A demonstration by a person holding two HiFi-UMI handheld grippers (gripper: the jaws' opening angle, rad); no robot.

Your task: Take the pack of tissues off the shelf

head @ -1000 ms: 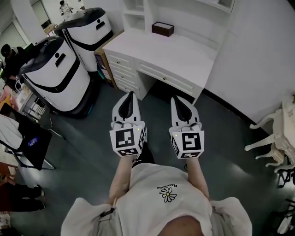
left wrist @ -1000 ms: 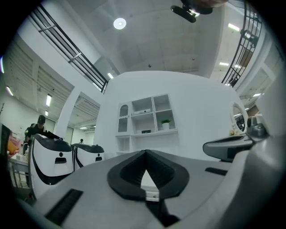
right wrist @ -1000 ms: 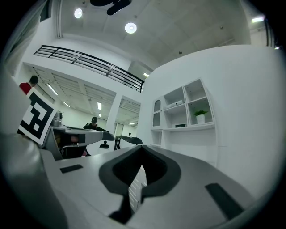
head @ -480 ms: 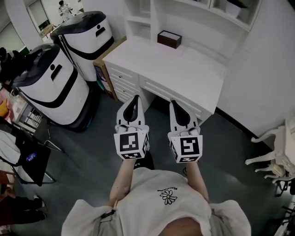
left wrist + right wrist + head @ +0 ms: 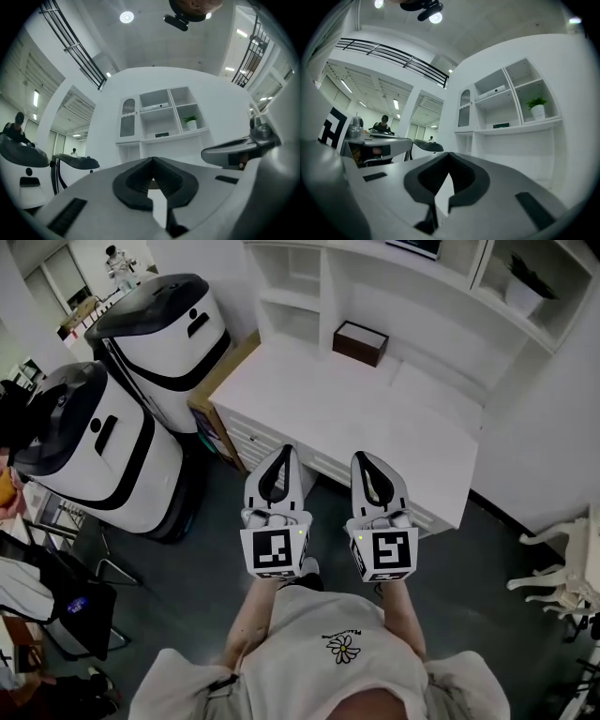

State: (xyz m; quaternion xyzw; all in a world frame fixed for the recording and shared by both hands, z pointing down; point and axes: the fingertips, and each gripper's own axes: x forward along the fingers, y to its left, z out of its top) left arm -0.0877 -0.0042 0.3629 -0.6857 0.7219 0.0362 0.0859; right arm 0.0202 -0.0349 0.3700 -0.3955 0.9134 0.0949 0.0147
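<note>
Your left gripper point(image 5: 283, 451) and right gripper point(image 5: 363, 457) both have jaws clenched on nothing, poised at the counter point(image 5: 356, 409) edge. The white pack of tissues point(image 5: 157, 107) lies in an upper shelf cubby, well apart.

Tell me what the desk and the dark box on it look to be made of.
Desk: looks like white-painted wood or board with a matte finish, going by its even white top and panelled drawer fronts.
Dark box: brown and flat-sided with a paler top opening. It could be wood or a leather-look covering, but it is too small to tell which.
</note>
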